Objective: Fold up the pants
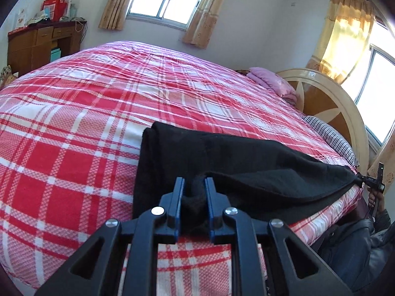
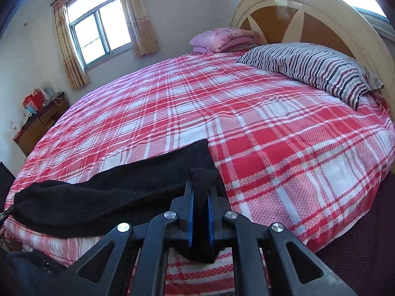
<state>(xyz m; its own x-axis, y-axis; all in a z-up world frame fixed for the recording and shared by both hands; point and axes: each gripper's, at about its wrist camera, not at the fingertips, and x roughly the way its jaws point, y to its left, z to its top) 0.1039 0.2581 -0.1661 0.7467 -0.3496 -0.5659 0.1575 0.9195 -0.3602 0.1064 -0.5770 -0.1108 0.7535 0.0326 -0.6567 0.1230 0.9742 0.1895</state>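
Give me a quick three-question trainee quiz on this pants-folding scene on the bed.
1. True or false: the black pants lie on a plaid bedspread.
2. What does the right gripper clamp? A) striped pillow B) black fabric C) nothing
3. Which pillow lies nearest the headboard in the right wrist view: striped or plain white?

Key: 1 true; 2 B; 3 striped. The left gripper also has black fabric between its fingers.
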